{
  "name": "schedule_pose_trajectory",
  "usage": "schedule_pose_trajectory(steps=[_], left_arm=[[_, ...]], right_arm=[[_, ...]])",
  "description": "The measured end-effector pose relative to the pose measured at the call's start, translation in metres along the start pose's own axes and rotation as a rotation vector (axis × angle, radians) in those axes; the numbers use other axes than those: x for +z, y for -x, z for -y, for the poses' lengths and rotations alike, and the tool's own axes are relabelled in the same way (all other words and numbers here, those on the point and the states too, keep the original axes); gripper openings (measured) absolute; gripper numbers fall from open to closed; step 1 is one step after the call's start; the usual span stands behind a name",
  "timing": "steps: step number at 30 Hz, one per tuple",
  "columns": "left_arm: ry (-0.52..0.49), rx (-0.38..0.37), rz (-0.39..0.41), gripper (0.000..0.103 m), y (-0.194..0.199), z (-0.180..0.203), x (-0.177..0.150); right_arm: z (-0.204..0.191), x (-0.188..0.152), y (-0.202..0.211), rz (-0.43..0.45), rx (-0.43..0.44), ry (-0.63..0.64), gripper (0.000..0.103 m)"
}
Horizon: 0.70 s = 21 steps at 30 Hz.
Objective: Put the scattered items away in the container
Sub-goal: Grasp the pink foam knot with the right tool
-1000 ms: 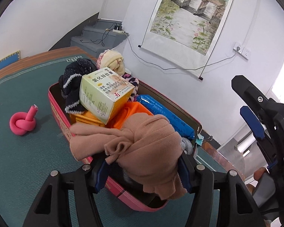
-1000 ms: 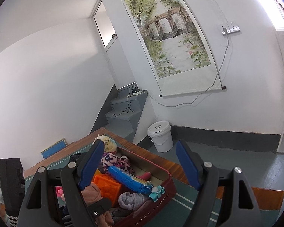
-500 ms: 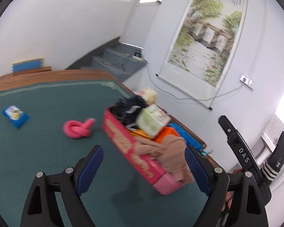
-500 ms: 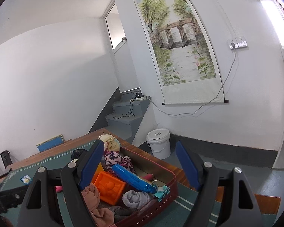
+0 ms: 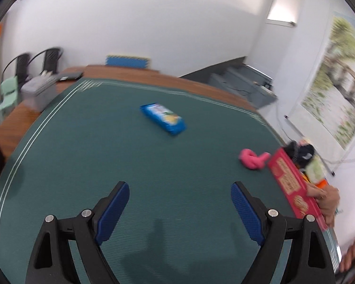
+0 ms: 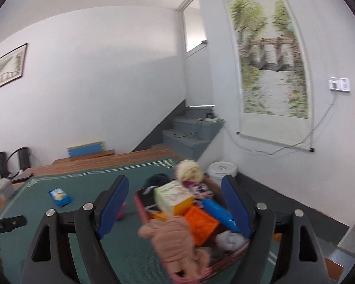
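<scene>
With my left gripper [image 5: 179, 209] wide and empty, I'd go for the flat blue snack packet [image 5: 162, 118] lying out on the green-matted counter [image 5: 82, 153], well apart from the stuffed red rectangular box [image 5: 293, 184], squaring up across its narrow width; the right gripper [image 6: 175, 209] hangs wide over the box too.

The left gripper [image 5: 179, 209] is wide open and holds nothing. It hangs over the green surface [image 5: 82, 156]. A blue packet [image 5: 162, 118] lies flat toward the far edge of the surface. A pink knotted toy [image 5: 252, 159] lies near the right edge, just beside the red container [image 5: 293, 187]. The container is full, and a tan cloth [image 5: 329, 201] hangs over its side.
</scene>
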<state>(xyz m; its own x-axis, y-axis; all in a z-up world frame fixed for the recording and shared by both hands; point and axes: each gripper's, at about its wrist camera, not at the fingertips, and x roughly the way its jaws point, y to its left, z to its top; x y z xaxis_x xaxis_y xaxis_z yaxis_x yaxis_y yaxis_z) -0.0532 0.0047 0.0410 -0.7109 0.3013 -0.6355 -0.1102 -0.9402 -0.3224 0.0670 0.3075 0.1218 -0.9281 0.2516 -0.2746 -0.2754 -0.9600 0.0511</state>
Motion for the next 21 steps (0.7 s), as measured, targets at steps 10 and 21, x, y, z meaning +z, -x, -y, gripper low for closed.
schedule_pose_trajectory(steps=[10, 21], left_arm=[[0.085, 0.055, -0.007, 0.089, -0.003, -0.033, -0.005], [0.093, 0.040, -0.034, 0.089, -0.008, -0.032, -0.004]], right_arm=[[-0.100, -0.035, -0.138, -0.410, 0.182, 0.049, 0.084], [-0.102, -0.052, -0.248, -0.573, 0.016, 0.022, 0.084]])
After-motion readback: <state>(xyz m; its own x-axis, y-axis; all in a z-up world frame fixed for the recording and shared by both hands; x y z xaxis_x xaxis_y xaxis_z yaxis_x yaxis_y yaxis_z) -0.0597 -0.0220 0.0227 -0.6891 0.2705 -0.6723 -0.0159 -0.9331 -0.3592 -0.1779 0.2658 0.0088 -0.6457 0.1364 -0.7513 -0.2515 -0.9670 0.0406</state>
